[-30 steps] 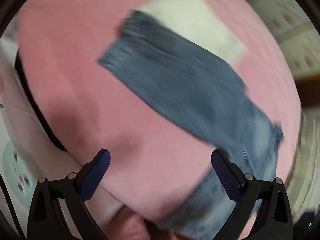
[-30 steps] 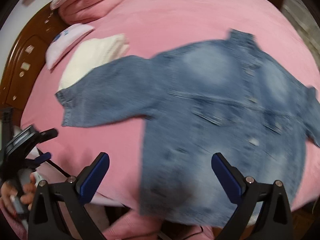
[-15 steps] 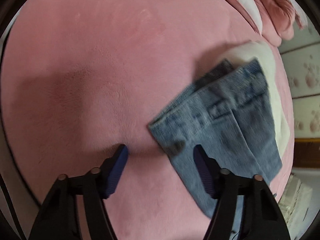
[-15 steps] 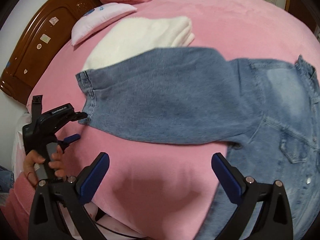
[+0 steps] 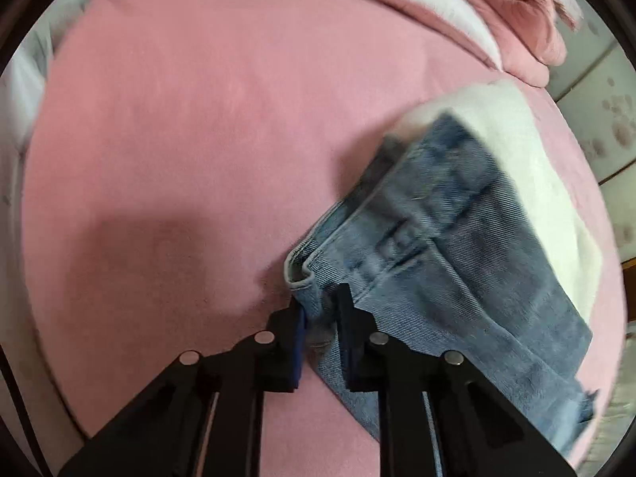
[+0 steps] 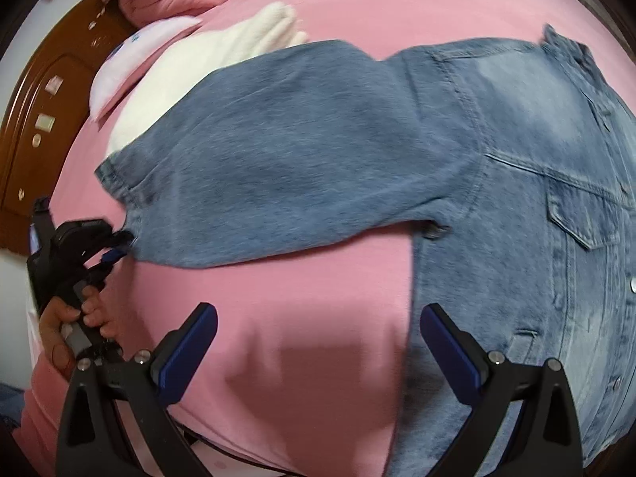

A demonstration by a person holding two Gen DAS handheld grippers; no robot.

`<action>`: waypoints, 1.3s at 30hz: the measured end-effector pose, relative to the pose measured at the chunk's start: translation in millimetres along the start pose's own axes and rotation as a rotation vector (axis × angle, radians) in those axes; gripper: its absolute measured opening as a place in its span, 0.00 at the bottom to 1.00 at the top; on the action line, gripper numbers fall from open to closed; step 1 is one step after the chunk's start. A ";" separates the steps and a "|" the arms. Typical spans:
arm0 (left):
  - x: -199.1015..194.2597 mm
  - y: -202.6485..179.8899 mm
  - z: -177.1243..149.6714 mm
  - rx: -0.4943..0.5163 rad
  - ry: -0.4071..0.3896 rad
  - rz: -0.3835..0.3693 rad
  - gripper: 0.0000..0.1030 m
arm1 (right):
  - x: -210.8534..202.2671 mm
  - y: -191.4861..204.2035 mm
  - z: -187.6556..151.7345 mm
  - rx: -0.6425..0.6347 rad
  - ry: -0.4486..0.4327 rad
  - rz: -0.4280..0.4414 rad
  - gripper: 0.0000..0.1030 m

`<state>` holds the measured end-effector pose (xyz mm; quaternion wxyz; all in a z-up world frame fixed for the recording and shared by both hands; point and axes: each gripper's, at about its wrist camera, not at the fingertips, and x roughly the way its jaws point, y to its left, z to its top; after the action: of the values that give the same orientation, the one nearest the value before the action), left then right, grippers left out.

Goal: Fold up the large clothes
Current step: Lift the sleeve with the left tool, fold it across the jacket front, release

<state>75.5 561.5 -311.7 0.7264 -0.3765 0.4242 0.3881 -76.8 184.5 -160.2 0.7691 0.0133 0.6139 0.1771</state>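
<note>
A blue denim jacket (image 6: 516,183) lies spread face up on a pink bed cover (image 6: 302,318). Its sleeve (image 6: 286,175) stretches out to the left. My left gripper (image 5: 321,314) is shut on the sleeve's cuff (image 5: 314,278) at its corner; it also shows in the right wrist view (image 6: 119,244), held in a hand at the cuff's edge. My right gripper (image 6: 318,342) is open and empty, above bare bed cover just below the sleeve and left of the jacket's body.
A folded white garment (image 6: 222,55) lies under the sleeve's far side, also in the left wrist view (image 5: 528,167). Pink pillows (image 5: 520,12) and a wooden headboard (image 6: 51,91) stand beyond it. The bed's edge runs along the bottom of the right wrist view.
My left gripper closed from open onto the sleeve's cuff. My right gripper moved closer over the bed, with the sleeve now larger in its view.
</note>
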 end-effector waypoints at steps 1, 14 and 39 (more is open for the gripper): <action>-8.9 -8.8 -2.7 0.022 -0.036 0.007 0.09 | -2.0 -5.1 -0.7 0.015 -0.010 0.006 0.99; -149.0 -163.0 -81.1 0.302 -0.274 -0.144 0.06 | -37.5 -106.0 -21.5 0.189 -0.080 0.054 0.99; -169.5 -411.5 -411.7 0.819 0.130 -0.413 0.08 | -155.0 -411.4 -11.4 0.404 -0.285 -0.125 0.99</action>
<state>248.0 -11.6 -214.9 0.8493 -0.1586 0.5033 0.0115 -10.7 -248.0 -115.2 0.8391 0.1537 0.5218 -0.0007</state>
